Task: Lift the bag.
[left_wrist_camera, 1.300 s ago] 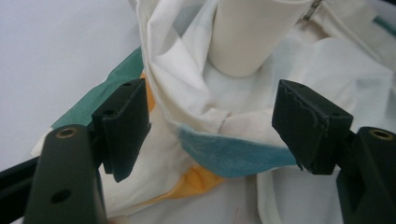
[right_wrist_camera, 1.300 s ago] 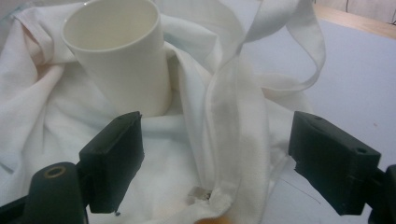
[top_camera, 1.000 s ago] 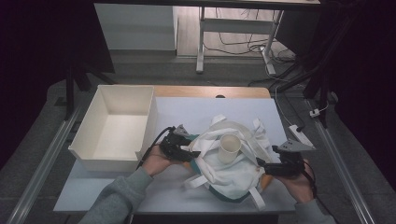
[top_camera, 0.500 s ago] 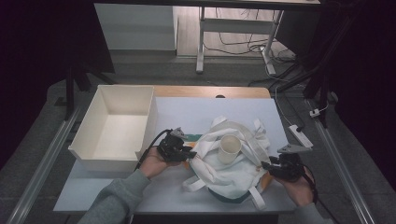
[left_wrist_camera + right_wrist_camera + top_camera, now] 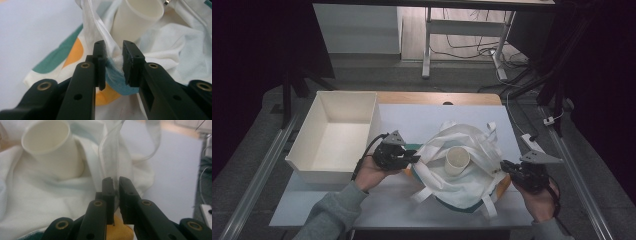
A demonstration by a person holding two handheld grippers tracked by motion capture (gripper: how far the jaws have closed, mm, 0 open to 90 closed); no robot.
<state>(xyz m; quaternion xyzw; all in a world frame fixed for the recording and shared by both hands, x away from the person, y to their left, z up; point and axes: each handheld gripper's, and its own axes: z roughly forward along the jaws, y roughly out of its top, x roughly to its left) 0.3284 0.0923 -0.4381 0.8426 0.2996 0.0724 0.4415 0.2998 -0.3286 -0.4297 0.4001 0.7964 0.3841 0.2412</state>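
Both grippers have just been closing on the white cloth bag (image 5: 462, 175) mid-table: left gripper (image 5: 414, 159) pinches its left edge, right gripper (image 5: 503, 166) clamps a fold on the right. Paper cup (image 5: 457, 160) stands upright inside, white box (image 5: 337, 137) far left.

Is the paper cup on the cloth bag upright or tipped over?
Upright. The paper cup stands on the white cloth bag with its open mouth up; in the left gripper view its rim tops near-vertical walls.
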